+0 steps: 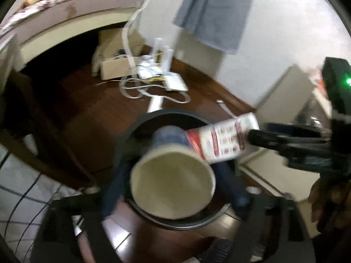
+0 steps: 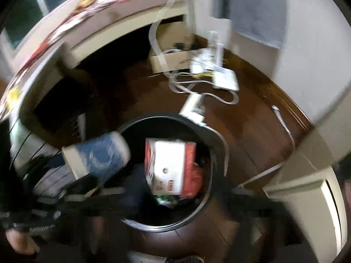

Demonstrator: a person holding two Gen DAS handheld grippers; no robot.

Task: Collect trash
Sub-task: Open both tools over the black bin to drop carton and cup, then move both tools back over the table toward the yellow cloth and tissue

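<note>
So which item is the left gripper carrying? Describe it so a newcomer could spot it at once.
Find the round dark trash bin on the brown wooden floor near the bed. Held over its opening, between the left gripper's blue fingers, is a paper cup. Unlike the red-and-white carton beside it, it is blue outside with a plain cream interior.
</note>
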